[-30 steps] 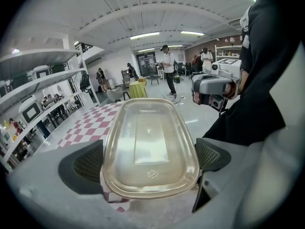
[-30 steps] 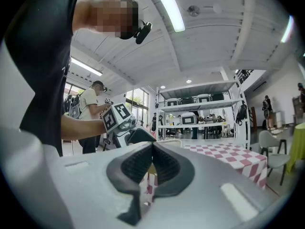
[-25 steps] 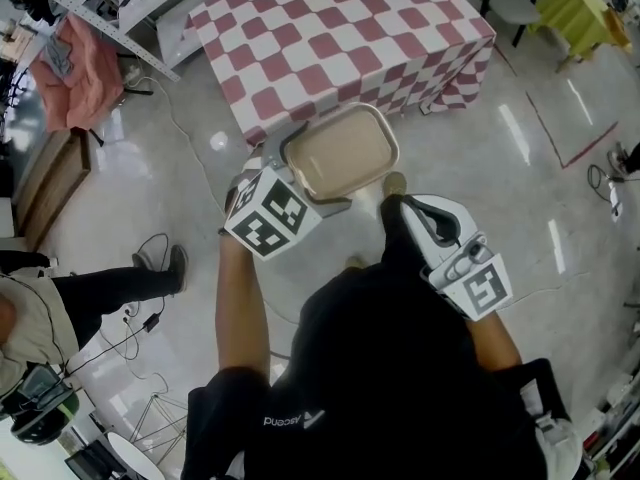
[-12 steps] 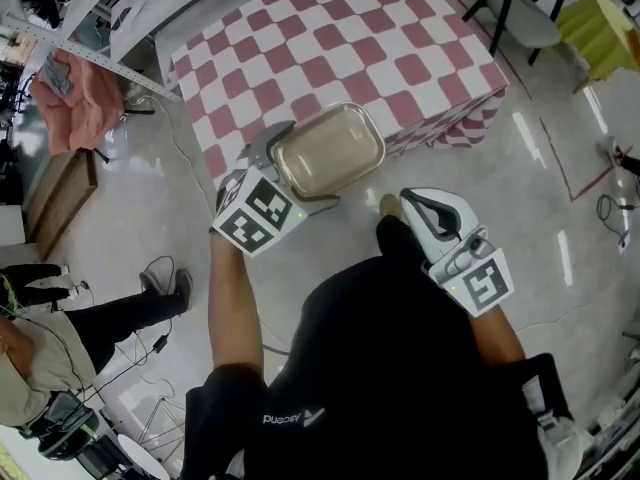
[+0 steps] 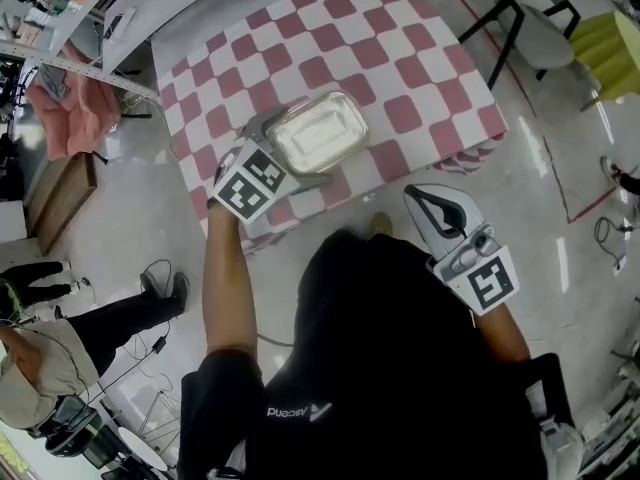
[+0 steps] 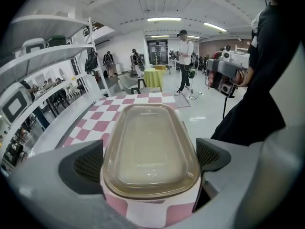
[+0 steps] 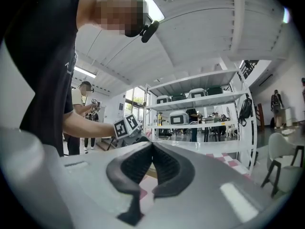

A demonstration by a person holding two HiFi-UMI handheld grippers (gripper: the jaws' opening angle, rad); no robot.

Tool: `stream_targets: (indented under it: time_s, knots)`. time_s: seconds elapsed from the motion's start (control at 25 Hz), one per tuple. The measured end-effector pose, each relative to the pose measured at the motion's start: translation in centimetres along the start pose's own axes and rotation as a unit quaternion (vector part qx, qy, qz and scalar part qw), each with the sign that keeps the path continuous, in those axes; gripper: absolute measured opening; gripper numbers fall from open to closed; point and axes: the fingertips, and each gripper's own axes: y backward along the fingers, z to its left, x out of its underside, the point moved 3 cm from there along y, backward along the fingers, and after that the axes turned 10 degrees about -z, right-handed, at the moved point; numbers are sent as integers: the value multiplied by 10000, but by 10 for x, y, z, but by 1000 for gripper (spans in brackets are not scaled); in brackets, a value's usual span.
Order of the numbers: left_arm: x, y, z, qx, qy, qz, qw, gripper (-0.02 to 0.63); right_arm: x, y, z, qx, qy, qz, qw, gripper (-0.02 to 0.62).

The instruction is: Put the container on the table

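A shallow rectangular container with a clear lid and beige inside is over the near left part of the red-and-white checked table. My left gripper is shut on its near end. In the left gripper view the container fills the gap of the left gripper, with the dark pads pressed against its sides and checked cloth right under it. I cannot tell whether it touches the cloth. My right gripper hangs shut and empty over the floor, short of the table; its jaws meet in the right gripper view.
A metal shelf rack with a pink cloth stands left of the table. A chair and a yellow-green table are at the far right. A person stands at the lower left beside floor cables.
The left gripper carried the container forward from over the floor at the table's edge to over the tabletop. The right gripper stayed shut and low near the body.
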Motion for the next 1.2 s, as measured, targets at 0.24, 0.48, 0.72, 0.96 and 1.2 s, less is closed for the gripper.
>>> stream_targets:
  time_s: [0.24,0.48,0.72,0.96,1.2]
  knots:
    - [19,-40,54,21,17,228,9997,600,12,-18,-32,237,-41,77,9997,3]
    - [45,-68,81,225,-17,394,9990,600,19,-41,-51,429,-23,160,9990,3]
    - [62,-80,87,308,-15,318,9990,600,28,-53,-54,542,-48,324,9980,3]
    - [75,-82,89,296,65,212,9993,600,31,-57,-51,603,-16,404,9974,3]
    - [73,-74,97,-88,-36,-102,9999,600,34,-60,-43,567,18,434,9974,3]
